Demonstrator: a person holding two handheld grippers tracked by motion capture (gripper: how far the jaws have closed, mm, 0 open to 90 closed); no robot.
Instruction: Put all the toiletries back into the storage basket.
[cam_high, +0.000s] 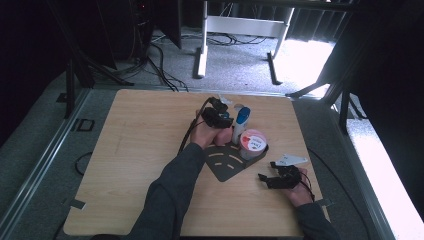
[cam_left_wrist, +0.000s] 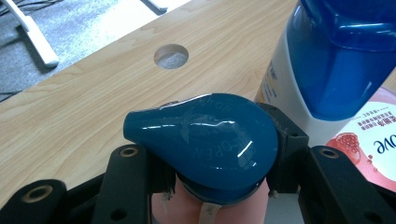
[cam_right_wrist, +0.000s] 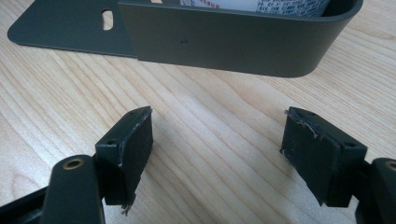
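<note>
We see the left gripper (cam_high: 221, 119) out over the far middle of the table (cam_high: 135, 150), its jaws closed on the neck of a pink bottle with a teal flip cap (cam_left_wrist: 205, 140). In the left gripper view the pads press the bottle from both sides just under the cap, which bulges out above the jaws. Just beside it stands a white bottle with a blue cap (cam_high: 241, 122), and next to that a pink-lidded tub (cam_high: 252, 141) with a pomegranate picture on the lid. The tub sits in the dark grey metal rack (cam_high: 225, 162), against its raised curved wall.

We see the right gripper (cam_high: 272, 172) low over the table at the near right, well apart from the bottles. In the right gripper view its jaws stand wide apart with bare wood between the pads (cam_right_wrist: 135, 144), and the rack's curved wall (cam_right_wrist: 233, 42) lies just ahead of them. A round hole (cam_left_wrist: 171, 56) shows in the tabletop beyond the held bottle.
</note>
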